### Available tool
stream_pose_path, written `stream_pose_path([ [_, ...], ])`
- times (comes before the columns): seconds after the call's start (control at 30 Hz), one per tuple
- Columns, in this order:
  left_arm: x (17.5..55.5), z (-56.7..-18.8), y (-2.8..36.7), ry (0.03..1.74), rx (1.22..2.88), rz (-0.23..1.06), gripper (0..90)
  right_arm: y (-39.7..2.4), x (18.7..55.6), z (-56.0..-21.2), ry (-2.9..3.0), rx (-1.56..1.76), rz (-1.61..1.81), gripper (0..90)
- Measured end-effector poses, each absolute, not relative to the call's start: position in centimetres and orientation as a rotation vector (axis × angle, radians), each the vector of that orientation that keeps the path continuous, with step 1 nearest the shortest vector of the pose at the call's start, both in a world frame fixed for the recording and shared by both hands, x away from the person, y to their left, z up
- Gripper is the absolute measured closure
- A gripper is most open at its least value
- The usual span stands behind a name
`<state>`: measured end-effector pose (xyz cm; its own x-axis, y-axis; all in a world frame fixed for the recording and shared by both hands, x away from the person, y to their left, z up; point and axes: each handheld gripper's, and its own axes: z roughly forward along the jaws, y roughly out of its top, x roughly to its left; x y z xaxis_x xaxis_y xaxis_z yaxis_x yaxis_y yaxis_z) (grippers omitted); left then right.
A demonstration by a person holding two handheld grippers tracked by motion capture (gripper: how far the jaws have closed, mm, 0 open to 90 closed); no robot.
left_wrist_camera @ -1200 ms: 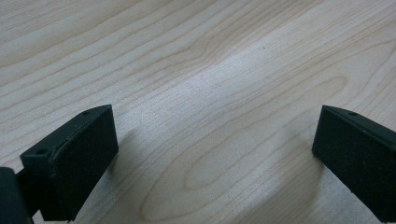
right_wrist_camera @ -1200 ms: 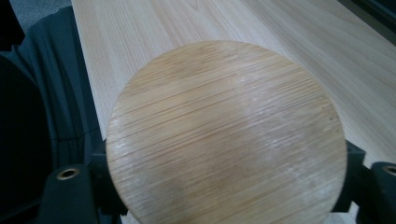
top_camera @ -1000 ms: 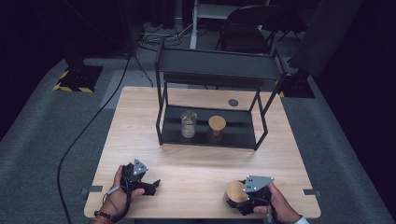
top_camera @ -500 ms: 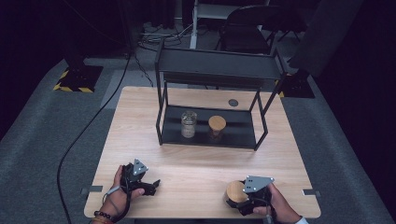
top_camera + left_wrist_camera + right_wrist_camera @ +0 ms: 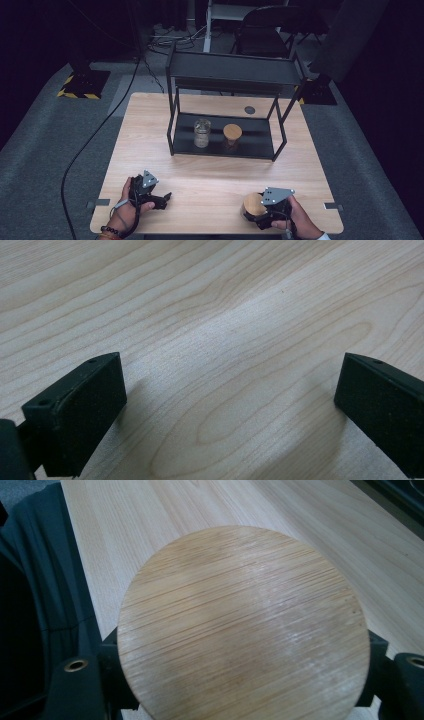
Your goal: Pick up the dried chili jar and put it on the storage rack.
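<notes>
Bamboo-lidded jar [image 5: 253, 205] sits at the near right corner of the wooden table [image 5: 210, 175], clamped between the jaws of the right gripper [image 5: 260, 214]. In the right gripper view the round bamboo lid [image 5: 243, 625] lies directly above the jaws, whose black tips show at either side of it, pressed against the jar below the lid. Against the frames from a second and half a second ago, jar and right gripper occupy the same spot; no shift seen.

Left gripper [image 5: 164, 198] lies near the front left edge of the table, held in the person's left hand [image 5: 126, 206]. Its jaws are spread wide with nothing between them; the left gripper view shows only bare wood grain [image 5: 225, 340] between the two black pads [image 5: 80, 410]. Position unchanged from the earlier frames.

Black metal shelf rack [image 5: 235, 75] stands at mid-table, well apart from both grippers. On its lower tray: a clear glass jar [image 5: 201, 132] at left, and just beside it a second jar with a bamboo lid [image 5: 232, 136]. Both upright, both where they stood before. A small dark disc [image 5: 249, 110] lies on the table behind the rack, also unmoved.
</notes>
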<state>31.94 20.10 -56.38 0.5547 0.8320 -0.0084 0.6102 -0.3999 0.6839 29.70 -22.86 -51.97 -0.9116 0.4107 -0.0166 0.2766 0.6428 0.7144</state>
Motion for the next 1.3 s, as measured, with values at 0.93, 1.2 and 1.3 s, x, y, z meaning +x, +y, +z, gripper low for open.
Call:
stream_pose_path([
  [0.93,31.9,-56.4,20.1,1.153,2.147,0.446,0.0,-24.8,30.8,-51.0,2.569,0.741,1.113,25.3],
  [1.2,31.9,-56.4,20.1,1.153,2.147,0.446,0.0,-25.2,31.3,-50.8,2.537,0.802,1.097,25.3],
  [1.3,31.9,-56.4,20.1,1.154,2.146,0.446,0.0,-25.3,31.4,-50.7,2.526,0.821,1.096,25.3],
])
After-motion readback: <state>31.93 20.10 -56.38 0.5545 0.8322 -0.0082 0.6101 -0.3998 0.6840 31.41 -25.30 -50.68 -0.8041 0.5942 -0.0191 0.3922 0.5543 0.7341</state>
